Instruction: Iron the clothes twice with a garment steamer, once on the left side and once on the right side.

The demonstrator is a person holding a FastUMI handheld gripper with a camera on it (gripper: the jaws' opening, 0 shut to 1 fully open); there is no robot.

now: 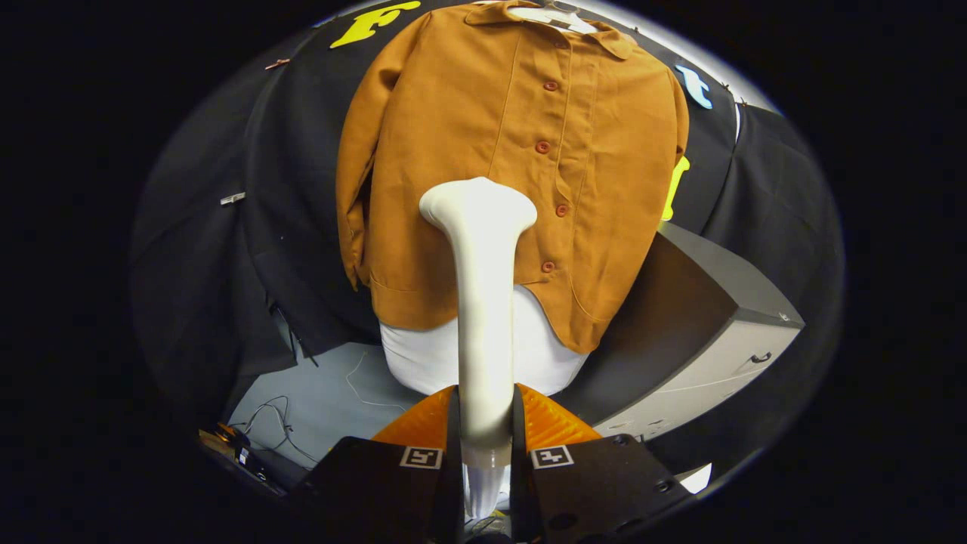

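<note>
Nearest to me, my gripper (484, 423) has its two fingers closed tight on the handle of the garment steamer (481, 302), one finger pressing on each side, so the steamer stands up straight between them and reaches forward. Its flared head sits against the lower front of the shirt (483, 128), on the panel just to the viewer's left of the button row and a little above the hem (whether the head actually touches the cloth or hovers just off it I cannot tell from here). The shirt is a brown button-up hanging on a white hanger (559, 15) over a white form (544, 355) that shows below the hem, with one sleeve hanging down at the side. Beyond and to one side stands a grey cabinet (725, 325), and thin cables (279, 423) lie on the pale floor by the booth's cloth wall. As I judge it, I am in the middle of a pass on one side of the front; nothing in the cloth tells me whether the other side is done, so I would count at least one pass, perhaps both, as unfinished.
</note>
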